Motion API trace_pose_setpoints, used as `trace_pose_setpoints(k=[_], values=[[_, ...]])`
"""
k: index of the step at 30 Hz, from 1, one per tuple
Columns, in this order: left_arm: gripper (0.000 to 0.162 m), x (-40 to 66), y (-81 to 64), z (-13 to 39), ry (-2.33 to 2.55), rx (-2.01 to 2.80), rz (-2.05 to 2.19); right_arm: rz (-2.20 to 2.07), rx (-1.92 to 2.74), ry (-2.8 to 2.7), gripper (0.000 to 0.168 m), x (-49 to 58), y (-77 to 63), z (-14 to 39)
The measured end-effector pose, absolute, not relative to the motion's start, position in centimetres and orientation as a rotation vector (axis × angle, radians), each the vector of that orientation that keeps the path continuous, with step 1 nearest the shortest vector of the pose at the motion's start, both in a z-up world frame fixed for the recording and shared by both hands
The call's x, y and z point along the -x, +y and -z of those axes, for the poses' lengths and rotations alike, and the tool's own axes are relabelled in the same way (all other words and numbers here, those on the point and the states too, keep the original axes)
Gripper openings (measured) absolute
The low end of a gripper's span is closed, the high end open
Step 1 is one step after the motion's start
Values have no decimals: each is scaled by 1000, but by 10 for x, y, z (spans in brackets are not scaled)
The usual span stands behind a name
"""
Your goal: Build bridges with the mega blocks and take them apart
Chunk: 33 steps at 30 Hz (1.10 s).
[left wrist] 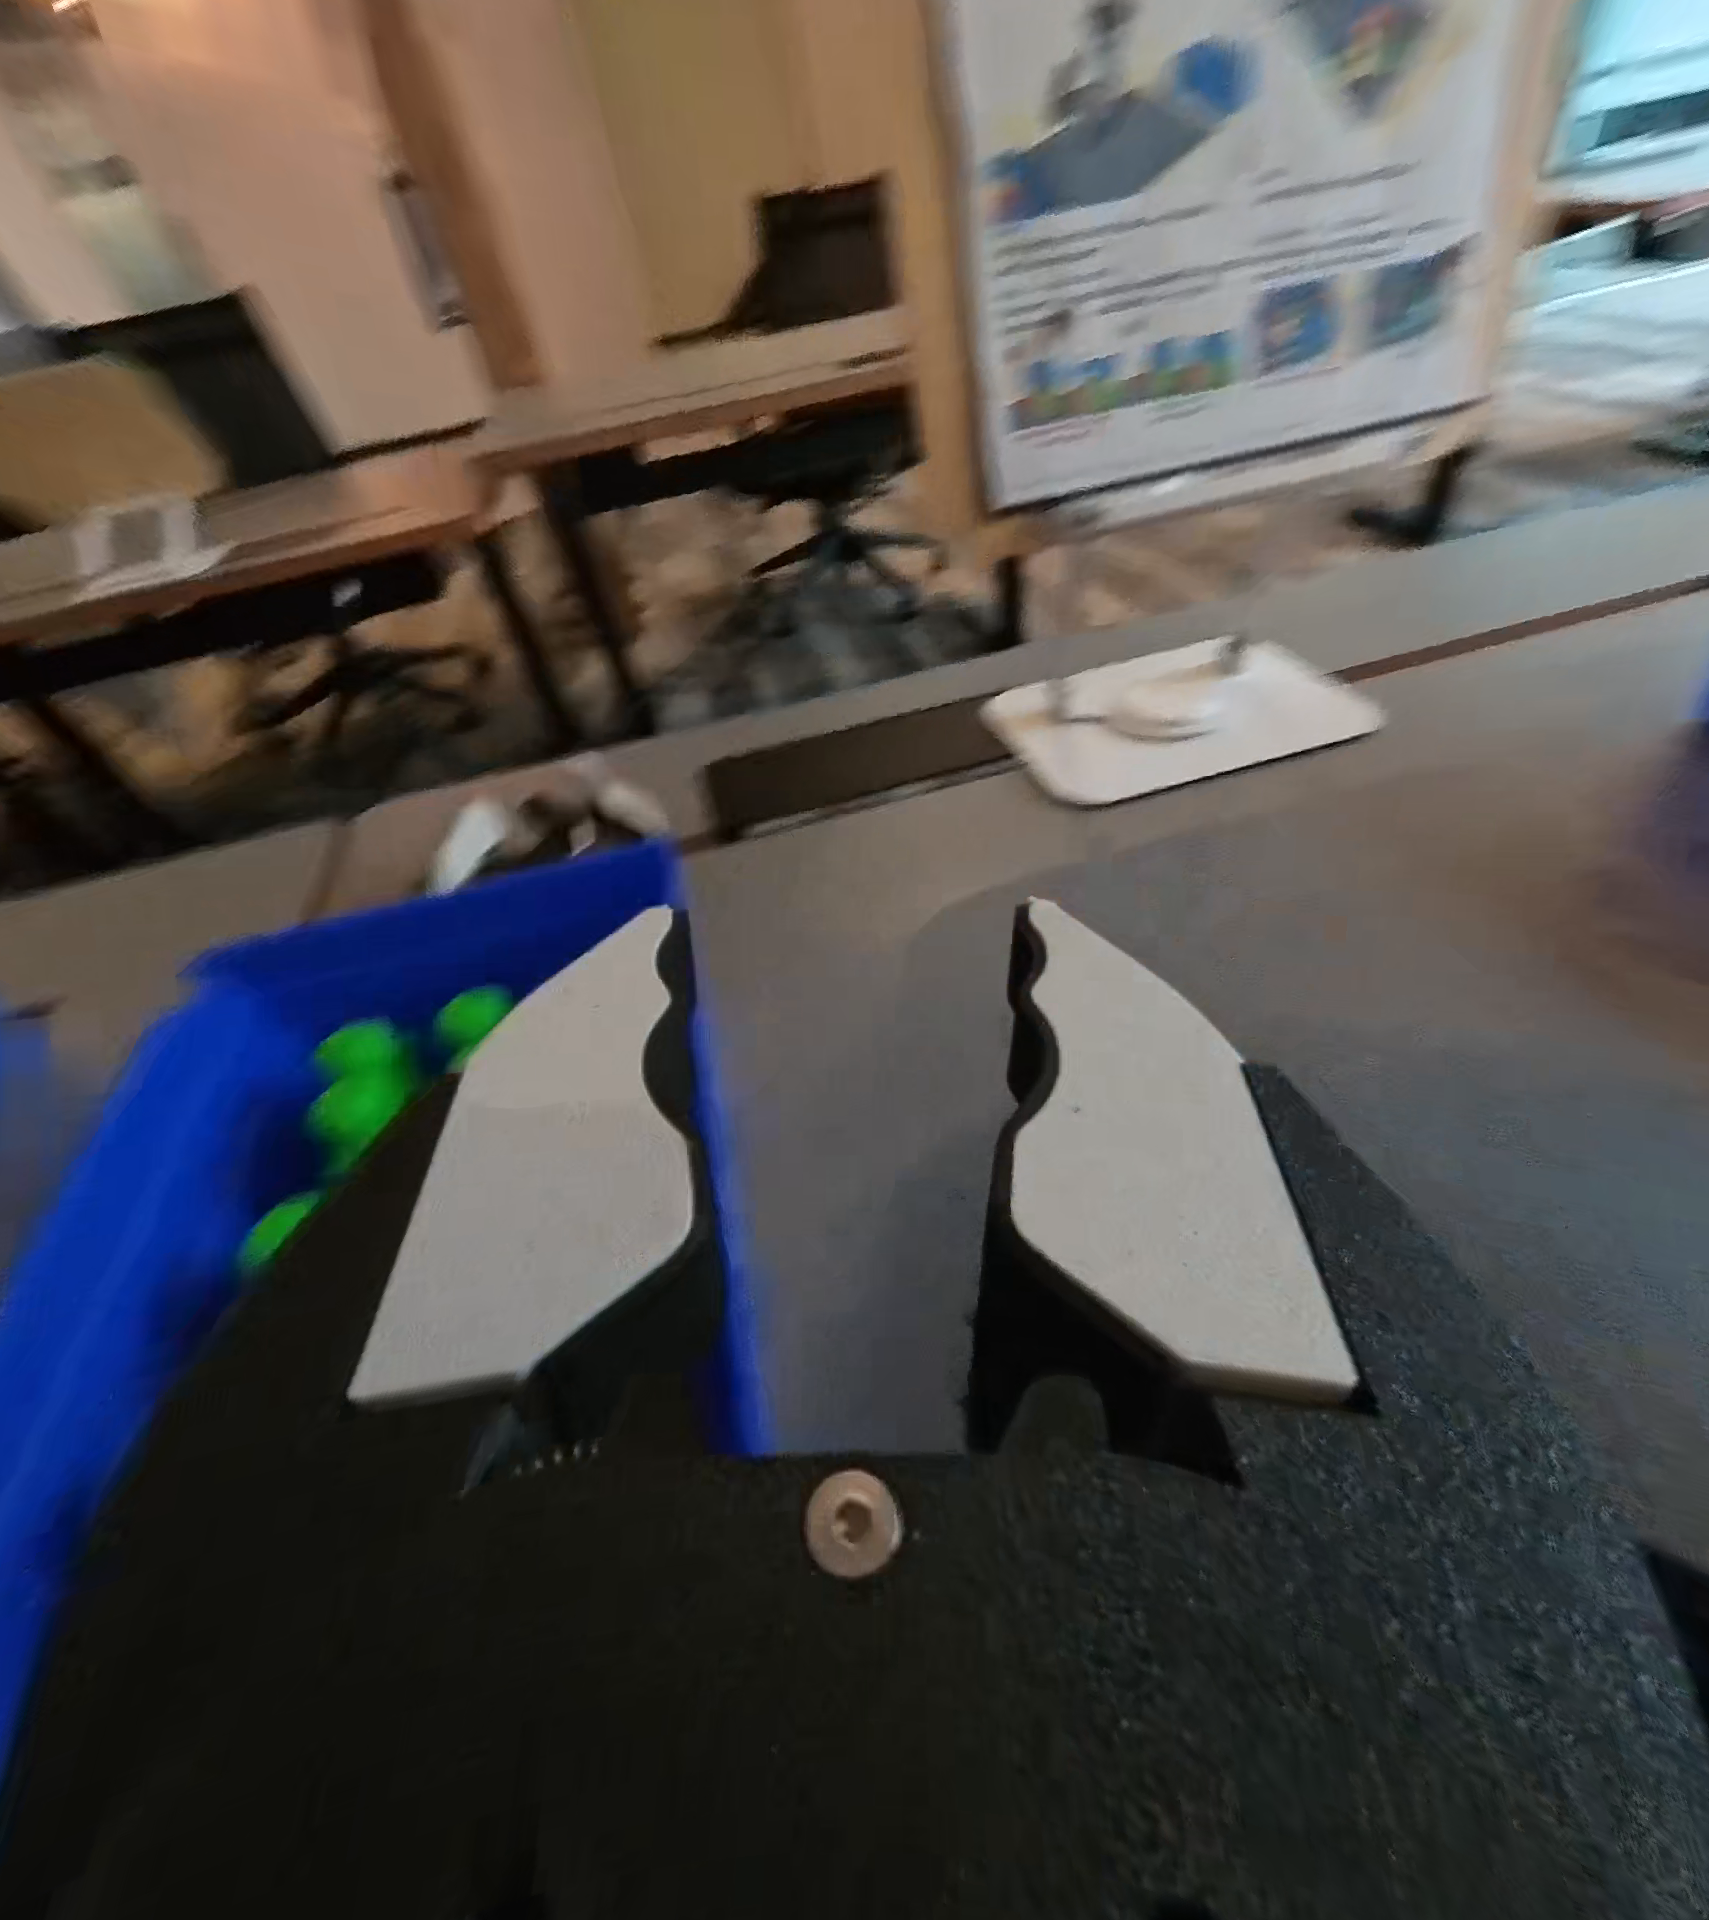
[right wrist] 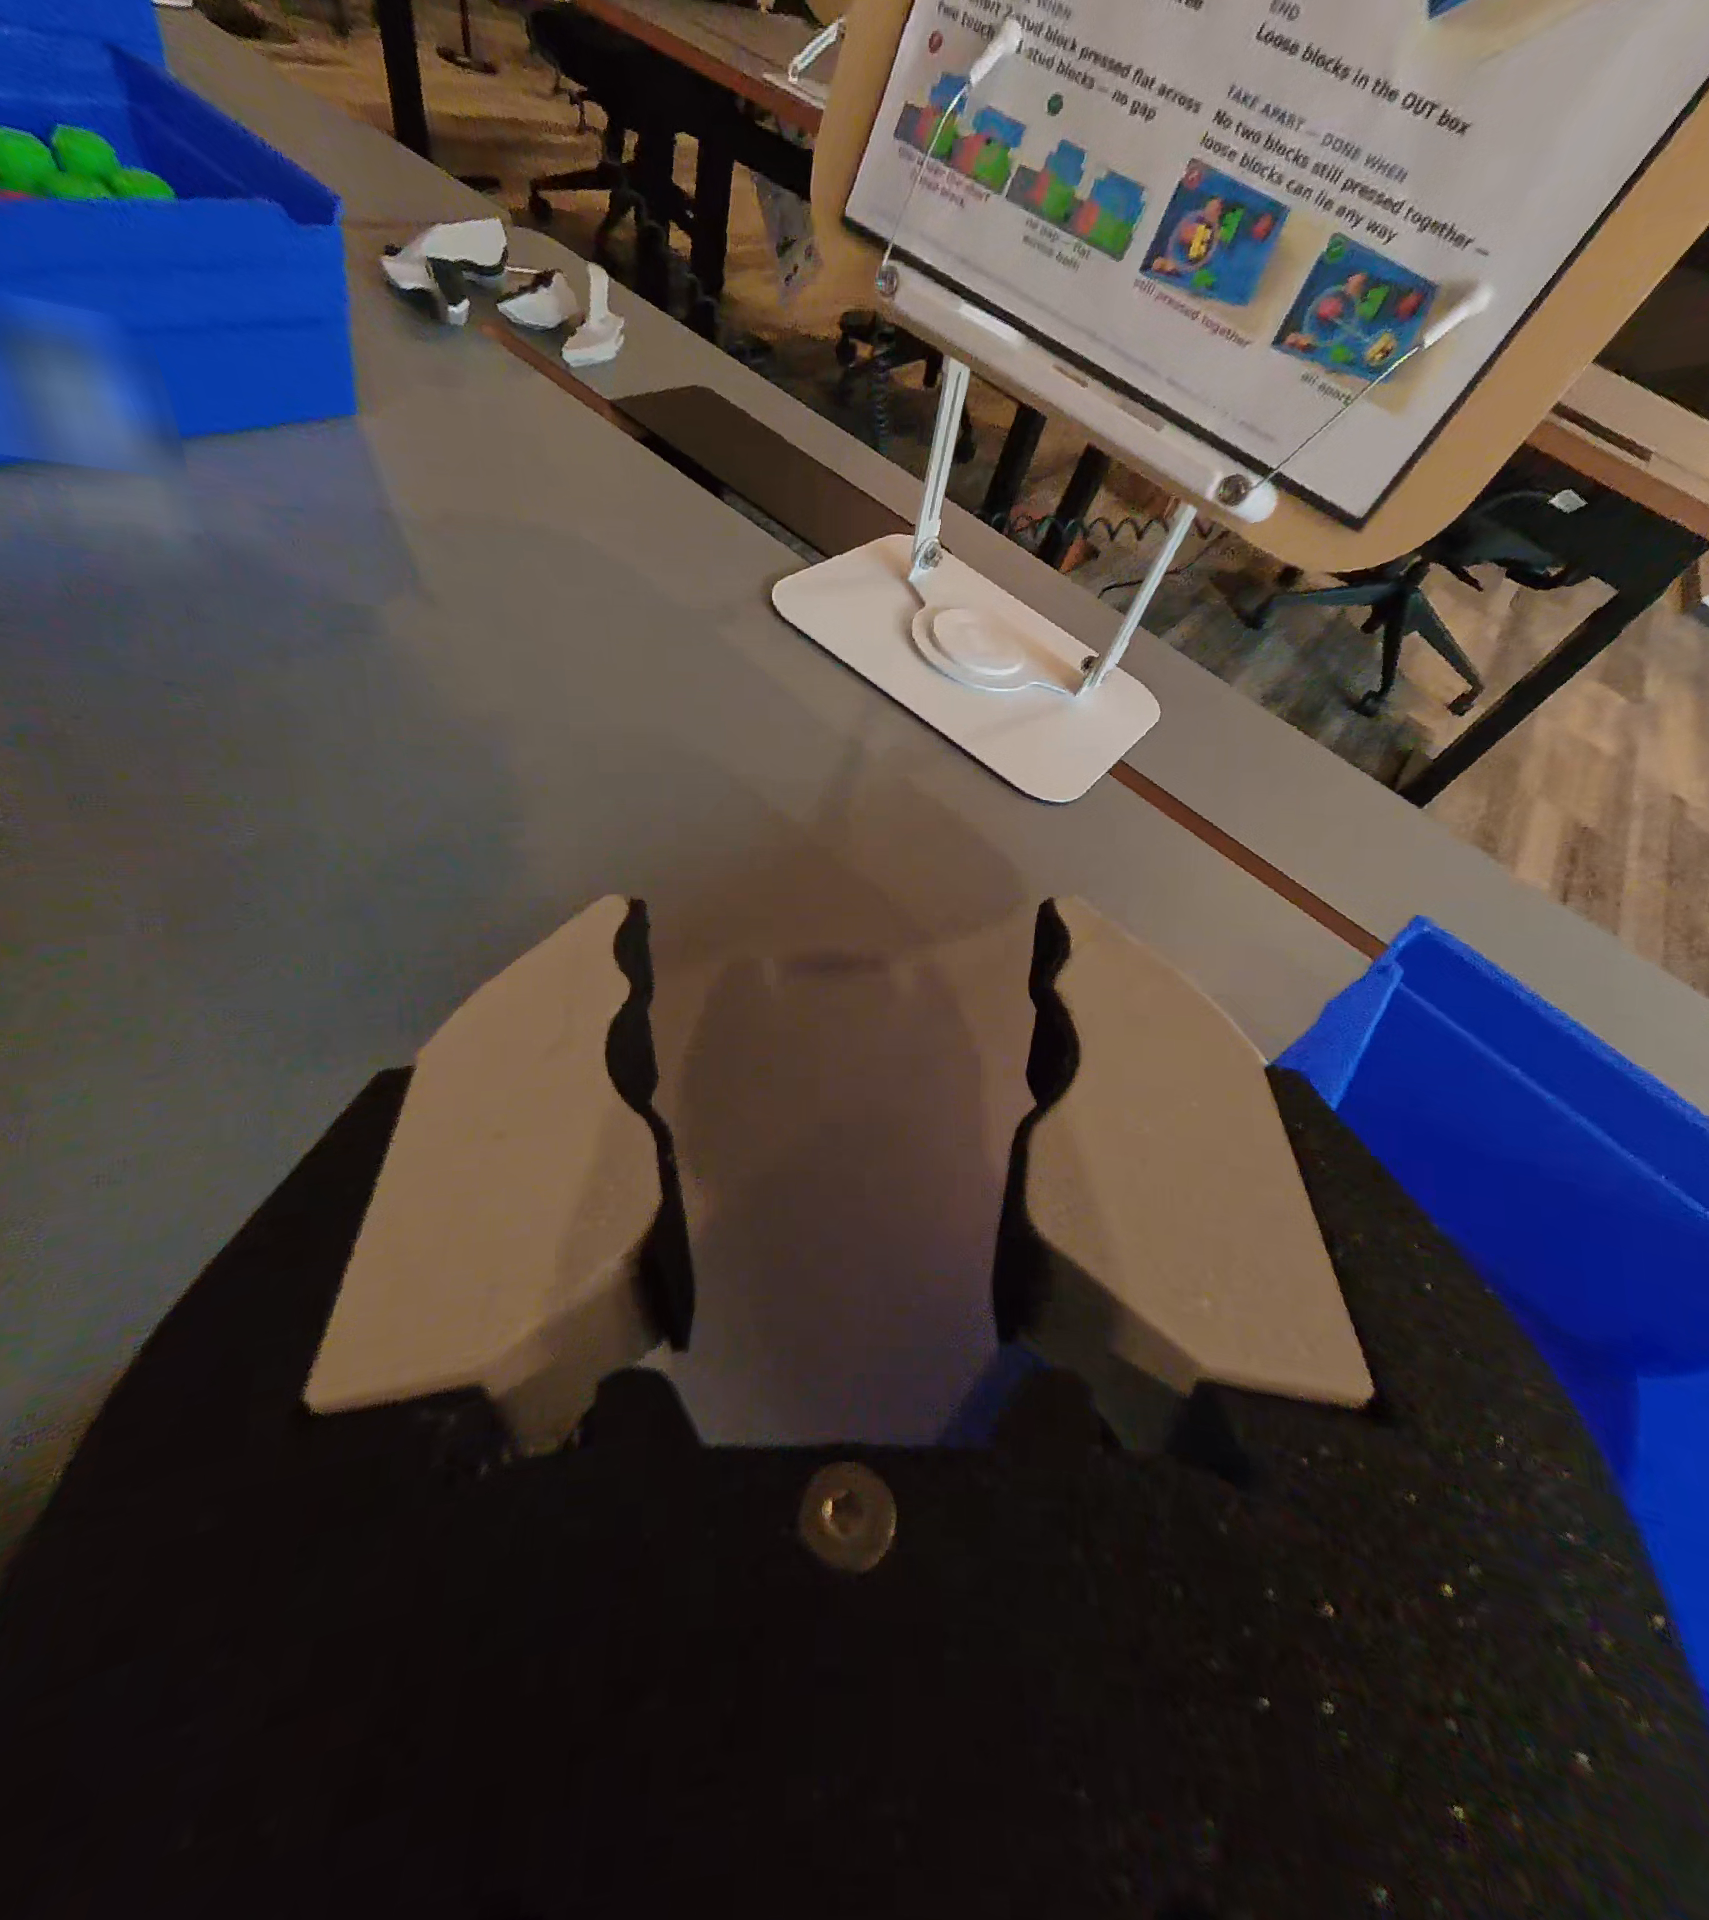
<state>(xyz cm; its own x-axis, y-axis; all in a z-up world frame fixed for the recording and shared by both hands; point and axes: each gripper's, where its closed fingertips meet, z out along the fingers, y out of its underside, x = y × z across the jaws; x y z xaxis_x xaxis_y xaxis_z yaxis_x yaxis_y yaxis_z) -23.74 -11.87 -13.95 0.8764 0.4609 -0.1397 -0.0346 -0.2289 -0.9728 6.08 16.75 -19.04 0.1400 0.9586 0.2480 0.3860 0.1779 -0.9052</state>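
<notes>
left gripper [left wrist: 845, 914] spread, empty, over blue bin [left wrist: 476, 914] at bench's left end | green mega blocks [left wrist: 362, 1081] inside, blurred, perhaps four | right gripper [right wrist: 839, 909] spread, empty | second blue bin [right wrist: 1556, 1164] at right end, contents unseen

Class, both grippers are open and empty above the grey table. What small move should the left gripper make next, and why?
Probably shift the left gripper a little to its left and dip into the blue bin. Its fingers are spread with nothing between them, the green blocks lie in that bin just beside it, and no block stands on the grey table yet.
</notes>
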Motion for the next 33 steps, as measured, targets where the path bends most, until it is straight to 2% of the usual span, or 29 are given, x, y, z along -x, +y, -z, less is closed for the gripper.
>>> trace_pose_setpoints(k=[6, 13, 23, 33], values=[[61, 302, -230, 198, -814, 1875, -802, -725, 1415, -1430, 68, -52, 172, 207], [64, 325, -269, 275, -1065, 2099, -805, -713, 1409, -1416, 68, -55, 176, 206], [61, 361, -274, 290, -1186, 2250, -828, -705, 1412, -1403, 67, -58, 178, 208], [54, 370, -274, 312, -1291, 2472, -675, -697, 1410, -1402, 67, -60, 179, 210]])
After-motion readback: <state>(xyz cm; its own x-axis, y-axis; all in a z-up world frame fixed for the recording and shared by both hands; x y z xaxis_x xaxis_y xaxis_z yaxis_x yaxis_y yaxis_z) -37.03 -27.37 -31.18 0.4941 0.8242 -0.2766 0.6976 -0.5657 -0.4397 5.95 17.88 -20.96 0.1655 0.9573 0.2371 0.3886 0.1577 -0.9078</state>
